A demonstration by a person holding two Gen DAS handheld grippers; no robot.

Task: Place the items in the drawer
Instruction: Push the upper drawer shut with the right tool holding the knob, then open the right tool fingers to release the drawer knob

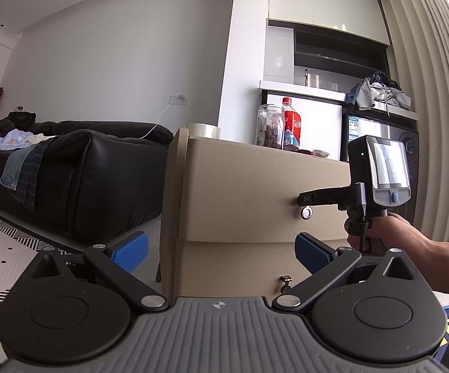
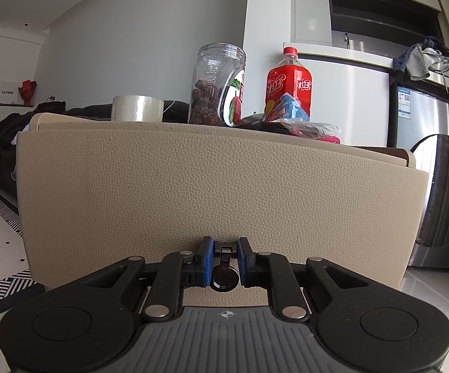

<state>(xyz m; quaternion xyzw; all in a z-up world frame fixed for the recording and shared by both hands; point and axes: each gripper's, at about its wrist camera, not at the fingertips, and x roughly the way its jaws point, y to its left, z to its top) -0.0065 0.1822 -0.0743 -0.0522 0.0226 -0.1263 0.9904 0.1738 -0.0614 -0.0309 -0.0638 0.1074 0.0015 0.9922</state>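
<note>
While your right gripper (image 2: 223,264) has its jaws squeezed shut on the little ring handle (image 2: 223,275) of the top drawer (image 2: 218,183), you are at the opening step. Next, pull straight back toward you, slow and steady. The items wait up on the cabinet top: tape roll (image 2: 137,108), jar (image 2: 218,84) and red bottle (image 2: 289,87) (far above the jaws). Your left gripper (image 1: 221,250) hangs near the lower drawer, jaws wide apart and holding nothing.

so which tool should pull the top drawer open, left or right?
Right. The right tool is closed around the upper drawer's ring pull; the left tool hangs open, apart from the drawer front.
</note>
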